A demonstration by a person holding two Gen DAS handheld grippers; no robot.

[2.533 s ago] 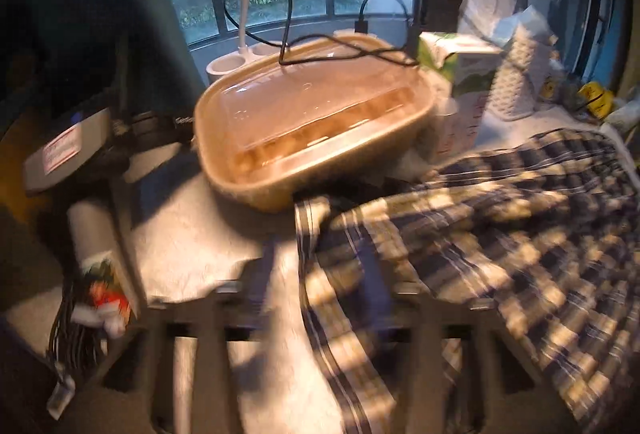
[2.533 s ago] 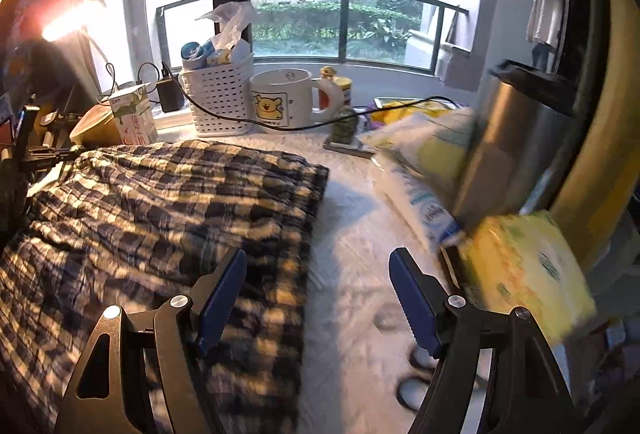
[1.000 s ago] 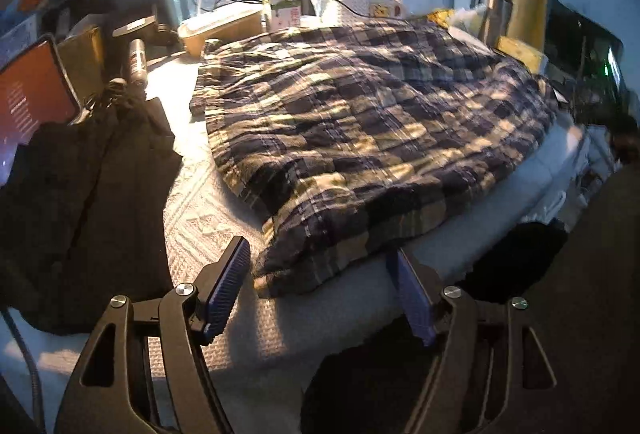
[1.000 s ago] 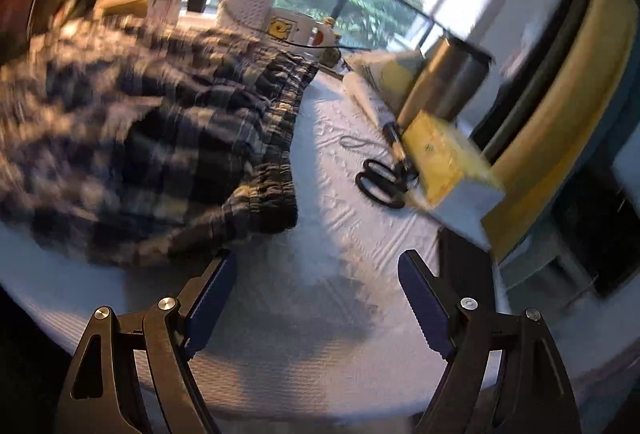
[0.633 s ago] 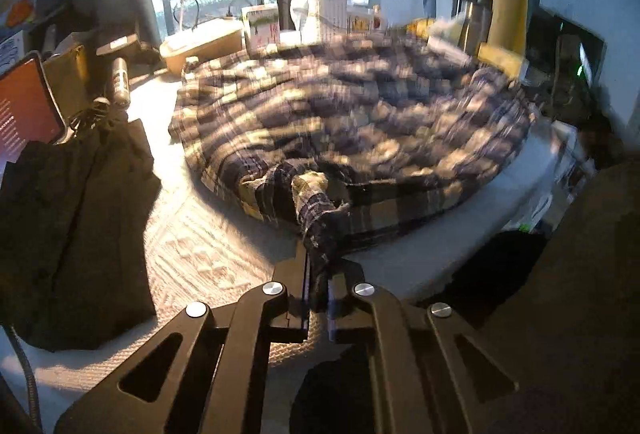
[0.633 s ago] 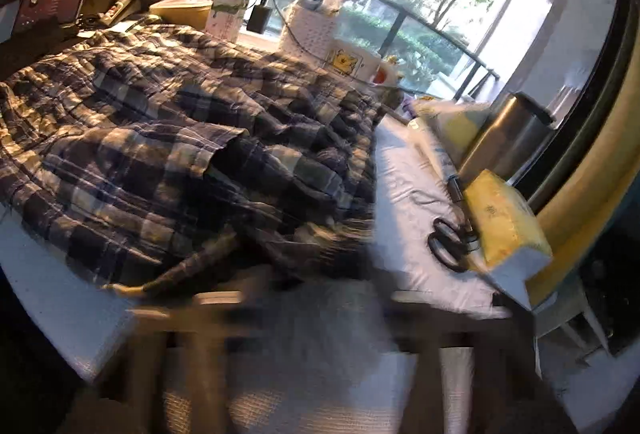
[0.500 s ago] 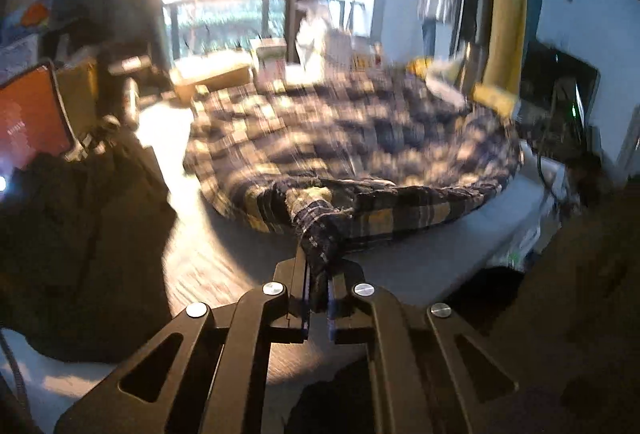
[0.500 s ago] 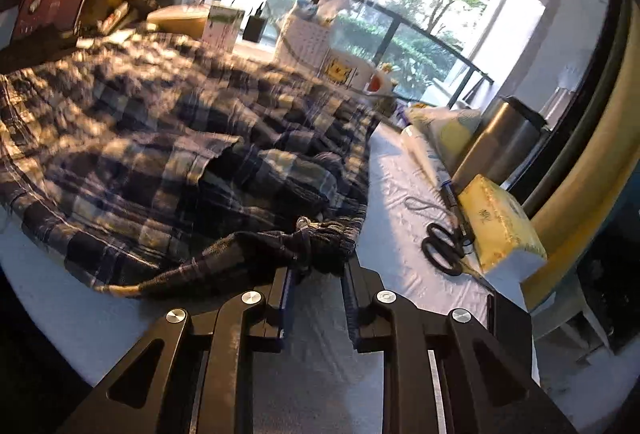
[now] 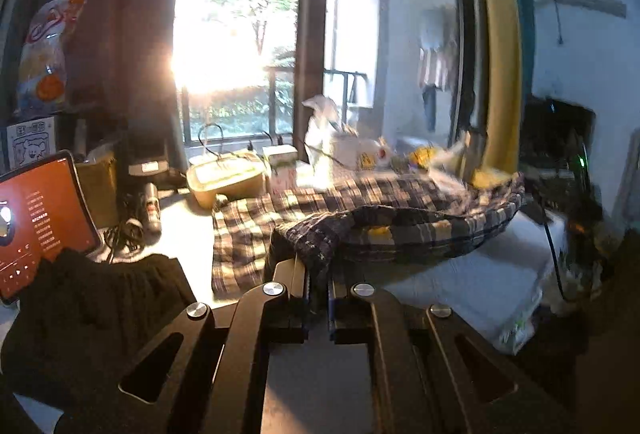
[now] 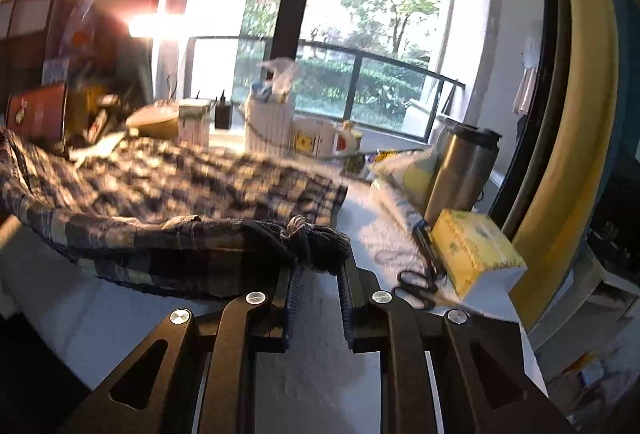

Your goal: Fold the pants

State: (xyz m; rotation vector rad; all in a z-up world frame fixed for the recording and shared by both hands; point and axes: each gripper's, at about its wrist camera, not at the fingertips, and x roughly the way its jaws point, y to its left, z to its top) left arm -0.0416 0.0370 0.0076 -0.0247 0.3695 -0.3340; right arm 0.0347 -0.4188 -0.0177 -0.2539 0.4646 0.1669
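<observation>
Both wrist views low, window-facing; share plaid pants (image 9: pixel 400 210).

Soft woven blue-and-cream plaid cloth pants (image 10: pixel 168 186) lie rumpled on the matt, textured white surface (image 10: pixel 380 234); beside them a brushed-metal tumbler (image 10: pixel 460 170) gleams near a glossy yellow tissue pack (image 10: pixel 476 250).

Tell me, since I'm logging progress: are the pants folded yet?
Not yet. The pants lie mostly spread, near edge lifted by the left gripper and right gripper.

home, lived-in room | balcony window (image 10: pixel 360 74) | mug (image 10: pixel 320 142), tissue box (image 10: pixel 476 250), tablet (image 9: pixel 36 222) on table
</observation>
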